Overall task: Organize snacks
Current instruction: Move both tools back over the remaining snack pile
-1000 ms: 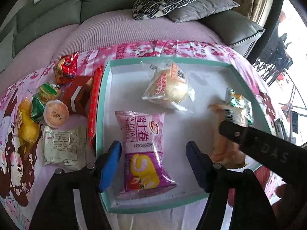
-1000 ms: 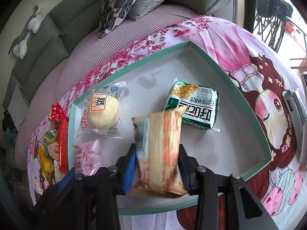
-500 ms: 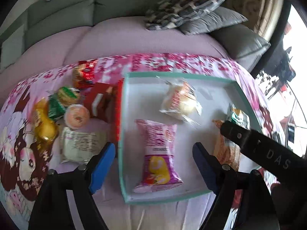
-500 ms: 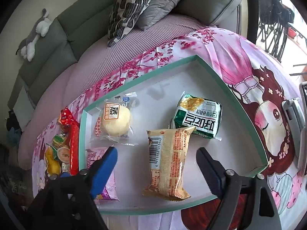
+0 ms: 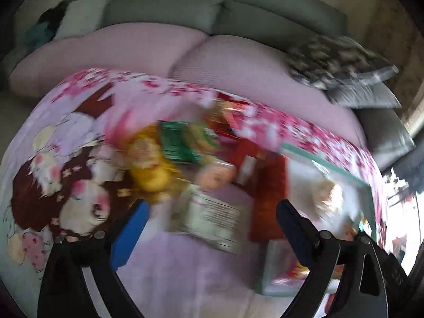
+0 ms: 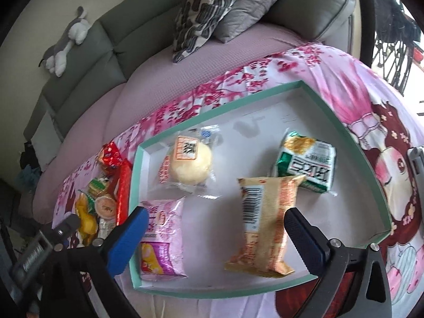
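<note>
A teal-rimmed white tray (image 6: 368,159) holds a round bun packet (image 6: 189,163), a green packet (image 6: 307,165), a tan orange packet (image 6: 267,220) and a pink packet (image 6: 161,235). My right gripper (image 6: 216,234) is open and empty above the tray's near side, with the tan packet lying between its fingers. My left gripper (image 5: 212,222) is open and empty over a pile of loose snacks left of the tray: a white packet (image 5: 212,220), a long red packet (image 5: 270,198), a jelly cup (image 5: 217,176), a yellow packet (image 5: 149,169) and a green packet (image 5: 180,143). The left wrist view is blurred.
The snacks lie on a pink printed cloth (image 6: 344,69) over a sofa seat. Patterned and grey cushions (image 6: 212,10) lean at the back. A plush toy (image 6: 66,39) sits on the sofa back. The tray's corner (image 5: 365,185) shows at right in the left wrist view.
My right gripper opened, let the tan packet drop in the tray and drew back. My left gripper swung left from over the tray to over the loose snacks.
</note>
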Motion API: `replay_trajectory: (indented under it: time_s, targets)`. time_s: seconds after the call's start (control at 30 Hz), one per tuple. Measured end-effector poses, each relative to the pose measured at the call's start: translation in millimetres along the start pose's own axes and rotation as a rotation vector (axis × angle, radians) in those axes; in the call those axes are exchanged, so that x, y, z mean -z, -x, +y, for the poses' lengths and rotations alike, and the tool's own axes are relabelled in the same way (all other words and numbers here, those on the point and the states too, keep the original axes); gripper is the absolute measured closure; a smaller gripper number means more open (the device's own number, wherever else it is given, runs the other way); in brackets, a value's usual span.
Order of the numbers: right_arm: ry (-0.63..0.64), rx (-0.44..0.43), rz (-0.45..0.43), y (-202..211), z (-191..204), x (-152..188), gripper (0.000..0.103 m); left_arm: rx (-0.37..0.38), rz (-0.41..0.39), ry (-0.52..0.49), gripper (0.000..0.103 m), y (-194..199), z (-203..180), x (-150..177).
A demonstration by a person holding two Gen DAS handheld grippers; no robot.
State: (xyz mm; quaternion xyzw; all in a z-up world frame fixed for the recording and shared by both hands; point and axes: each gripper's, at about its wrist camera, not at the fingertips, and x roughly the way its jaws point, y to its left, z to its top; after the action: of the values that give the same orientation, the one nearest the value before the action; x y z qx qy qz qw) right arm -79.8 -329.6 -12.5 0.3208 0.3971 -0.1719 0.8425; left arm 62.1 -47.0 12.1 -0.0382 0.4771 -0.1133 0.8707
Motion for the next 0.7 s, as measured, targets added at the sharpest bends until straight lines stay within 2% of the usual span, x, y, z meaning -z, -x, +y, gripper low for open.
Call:
replay_trajectory:
  time_s: [0.17, 0.33, 0.47, 0.7]
  targets:
    - [0.025, -0.005, -0.005, -4, 12, 5, 0.0, -0.088, -0.037, 0.125, 0.001, 5, 58, -13]
    - [0.058, -0.029, -0.009, -8, 27, 9, 0.0, -0.133, -0.048, 0.212, 0.0, 6, 100, -17]
    - [0.108, -0.06, -0.023, -6, 50, 11, 0.0, -0.133, -0.047, 0.255, 0.0, 2, 121, -20]
    - [0.215, -0.1, -0.1, 6, 96, 10, 0.0, -0.114, -0.04, 0.303, 0.0, -2, 138, -23]
